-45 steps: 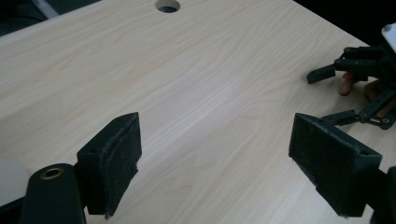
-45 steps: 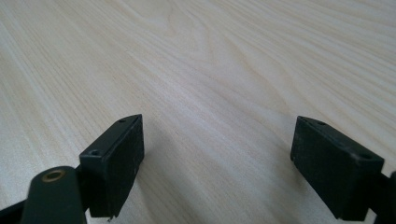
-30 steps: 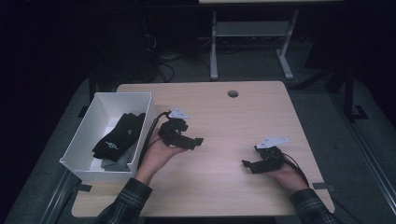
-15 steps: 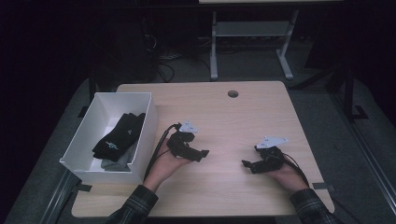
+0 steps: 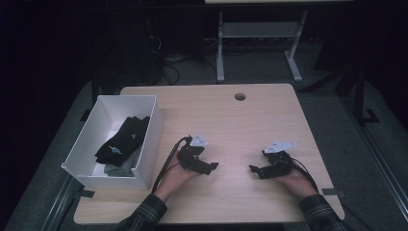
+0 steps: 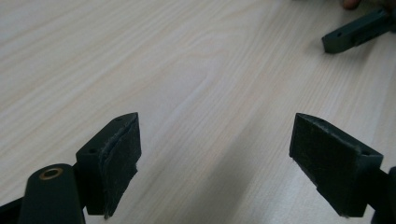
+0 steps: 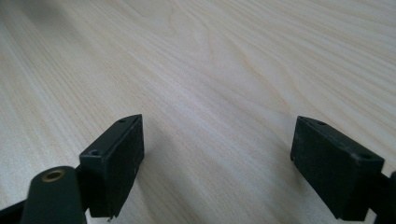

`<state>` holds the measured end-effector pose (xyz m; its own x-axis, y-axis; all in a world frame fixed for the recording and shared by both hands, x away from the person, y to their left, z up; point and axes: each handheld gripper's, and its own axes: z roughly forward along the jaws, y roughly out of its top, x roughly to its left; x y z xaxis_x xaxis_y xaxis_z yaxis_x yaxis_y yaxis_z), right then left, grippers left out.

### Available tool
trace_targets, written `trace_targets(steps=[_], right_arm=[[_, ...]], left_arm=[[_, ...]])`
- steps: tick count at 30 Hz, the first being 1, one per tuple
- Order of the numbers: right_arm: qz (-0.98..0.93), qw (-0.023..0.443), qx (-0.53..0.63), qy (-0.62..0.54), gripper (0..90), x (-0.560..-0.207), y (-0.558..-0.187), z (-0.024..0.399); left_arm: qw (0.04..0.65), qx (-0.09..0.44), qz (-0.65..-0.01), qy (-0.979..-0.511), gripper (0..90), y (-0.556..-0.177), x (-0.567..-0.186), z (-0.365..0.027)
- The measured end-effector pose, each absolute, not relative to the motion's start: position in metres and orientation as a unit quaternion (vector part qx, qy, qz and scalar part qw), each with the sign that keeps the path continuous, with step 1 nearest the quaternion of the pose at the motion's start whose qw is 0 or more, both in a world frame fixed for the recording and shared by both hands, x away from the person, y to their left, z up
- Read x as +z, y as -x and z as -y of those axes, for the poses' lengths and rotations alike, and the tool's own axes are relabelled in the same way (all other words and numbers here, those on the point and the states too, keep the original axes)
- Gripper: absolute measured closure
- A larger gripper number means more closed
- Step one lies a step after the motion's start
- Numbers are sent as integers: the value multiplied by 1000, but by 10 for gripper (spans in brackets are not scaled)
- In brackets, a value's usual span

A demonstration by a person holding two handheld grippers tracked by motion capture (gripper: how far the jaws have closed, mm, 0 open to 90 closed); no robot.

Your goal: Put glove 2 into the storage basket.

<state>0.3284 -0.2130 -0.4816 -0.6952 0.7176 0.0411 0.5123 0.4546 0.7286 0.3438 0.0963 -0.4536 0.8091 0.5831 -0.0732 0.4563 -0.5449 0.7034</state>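
Your left gripper (image 5: 210, 168) and right gripper (image 5: 255, 169) both sit low over the bare table (image 5: 240, 125), jaws wide apart, holding nothing. Socks (image 5: 122, 141) lie in the white bin (image 5: 149, 139), left of both.

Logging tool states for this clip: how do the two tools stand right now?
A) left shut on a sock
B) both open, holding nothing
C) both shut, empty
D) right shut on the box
B: the left tool and the right tool each show jaws spread wide over bare table, nothing between them.
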Motion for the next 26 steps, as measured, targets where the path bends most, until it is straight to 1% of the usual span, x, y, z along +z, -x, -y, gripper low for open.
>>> trace_targets(steps=[6, 8, 9, 16, 26], right_arm=[[-842, 137, 373, -365, 174, -482, -328, 213], [-842, 138, 373, -365, 174, -482, -328, 213], [-842, 138, 373, -365, 174, -482, -328, 213], [-842, 138, 373, -365, 174, -482, -328, 213], [-842, 138, 373, -364, 174, -482, -328, 213]], left_arm=[[357, 102, -291, -882, 156, -342, -467, -94], [339, 108, -285, -890, 155, -342, -471, -93], [342, 111, -282, -889, 141, -342, -472, -93], [371, 120, -281, -877, 129, -339, -478, -96], [369, 119, -277, -879, 130, -339, -478, -96]])
